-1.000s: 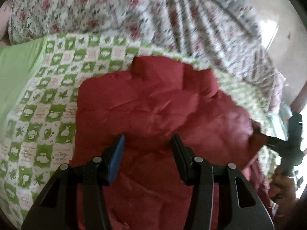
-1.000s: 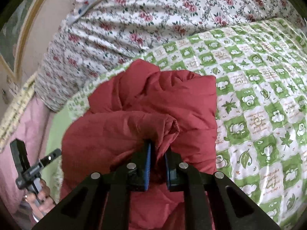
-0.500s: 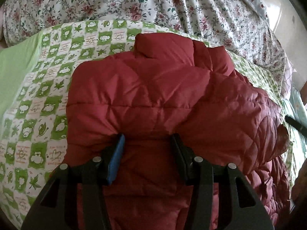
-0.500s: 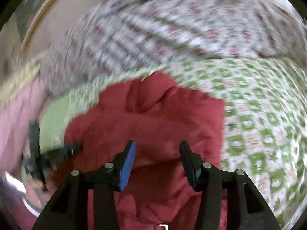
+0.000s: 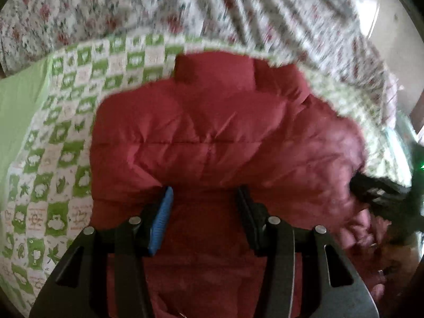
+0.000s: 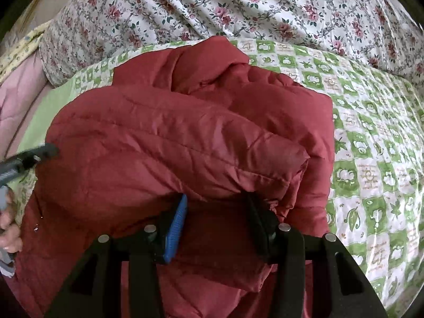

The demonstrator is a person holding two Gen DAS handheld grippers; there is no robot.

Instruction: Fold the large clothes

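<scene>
Green-checked quilt covers the bed, and on it lies the red padded jacket, sleeve folded across its body; left gripper and right gripper hover with fingers apart, gripping nothing, likely between folds

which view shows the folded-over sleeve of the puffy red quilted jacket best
The right wrist view: it is sharp, and the folded-over sleeve lies across the puffy red quilted jacket, filling the middle. The left wrist view is motion-blurred and shows mostly the jacket's back and collar, with the sleeve bunched at the right edge.
</scene>
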